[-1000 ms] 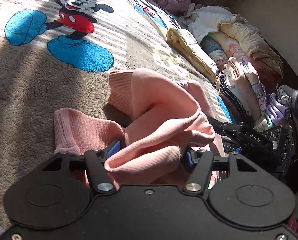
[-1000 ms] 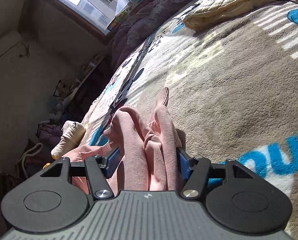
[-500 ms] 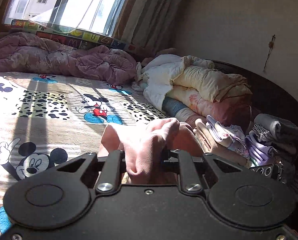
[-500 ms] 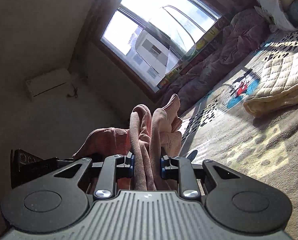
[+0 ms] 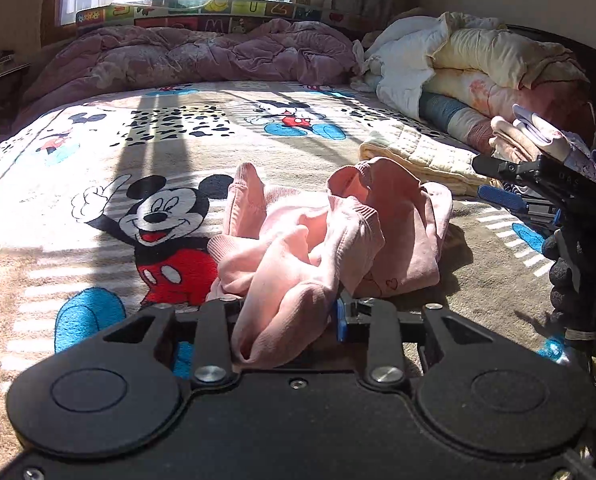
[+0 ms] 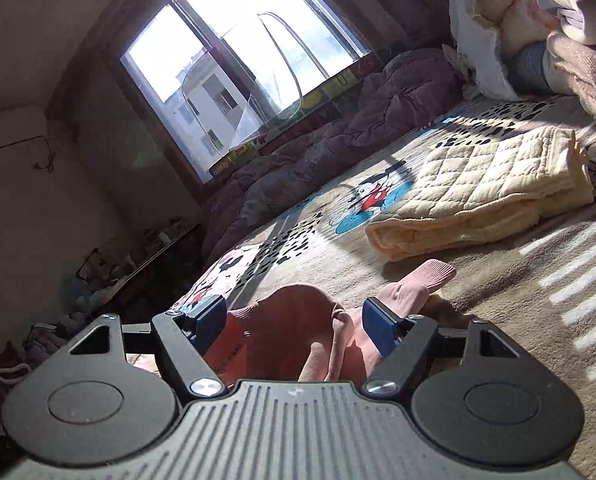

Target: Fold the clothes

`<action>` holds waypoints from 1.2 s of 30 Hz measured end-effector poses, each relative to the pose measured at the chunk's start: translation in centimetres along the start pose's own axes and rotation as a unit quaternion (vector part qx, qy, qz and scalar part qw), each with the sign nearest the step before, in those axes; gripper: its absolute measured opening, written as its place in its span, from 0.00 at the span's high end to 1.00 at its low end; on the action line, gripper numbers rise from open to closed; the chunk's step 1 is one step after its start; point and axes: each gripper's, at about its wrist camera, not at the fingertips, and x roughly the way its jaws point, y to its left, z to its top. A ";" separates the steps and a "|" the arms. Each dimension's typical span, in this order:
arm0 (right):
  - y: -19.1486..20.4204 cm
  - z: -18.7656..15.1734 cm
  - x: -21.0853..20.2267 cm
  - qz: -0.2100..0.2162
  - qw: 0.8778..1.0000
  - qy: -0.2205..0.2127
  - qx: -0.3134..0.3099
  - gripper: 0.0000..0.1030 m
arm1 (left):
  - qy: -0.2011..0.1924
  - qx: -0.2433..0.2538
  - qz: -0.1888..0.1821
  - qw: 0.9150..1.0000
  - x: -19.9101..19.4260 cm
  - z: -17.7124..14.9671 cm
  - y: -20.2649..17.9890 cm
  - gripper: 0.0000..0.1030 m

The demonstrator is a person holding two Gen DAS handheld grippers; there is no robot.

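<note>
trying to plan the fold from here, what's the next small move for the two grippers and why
Probably draw the right gripper back off the cloth and re-grip one clean edge. Its jaws stand wide with the pink garment lying loose between them, while the left gripper is clamped on a bunched fold. The garment sits crumpled on the Mickey blanket, so it likely needs spreading flat before any fold.

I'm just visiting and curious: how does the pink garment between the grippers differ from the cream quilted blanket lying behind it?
The pink garment is crumpled in a loose heap; the cream quilted blanket lies neatly folded flat. The garment is plain with ribbed cuffs; the blanket has diamond stitching. The garment sits between the left gripper's fingers; the blanket is untouched. Both rest on the Mickey Mouse bedspread.
</note>
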 end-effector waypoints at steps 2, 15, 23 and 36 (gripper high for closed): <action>0.9 -0.2 0.0 0.003 1.000 0.006 -0.030 0.25 | -0.029 0.014 0.020 0.999 -1.8 0.2 -1.1 0.51; -1.3 -2.7 2.4 0.061 0.987 0.072 0.130 0.25 | -0.010 0.215 0.003 0.977 -0.2 -2.1 -10.0 0.34; -4.9 -3.4 1.1 0.091 0.964 0.065 0.240 0.22 | 0.050 0.339 0.093 0.935 6.2 -4.4 -12.5 0.92; -5.0 -7.3 -4.8 0.119 0.921 0.088 0.361 0.17 | 0.056 0.424 0.058 0.902 -7.4 -12.1 -12.2 0.93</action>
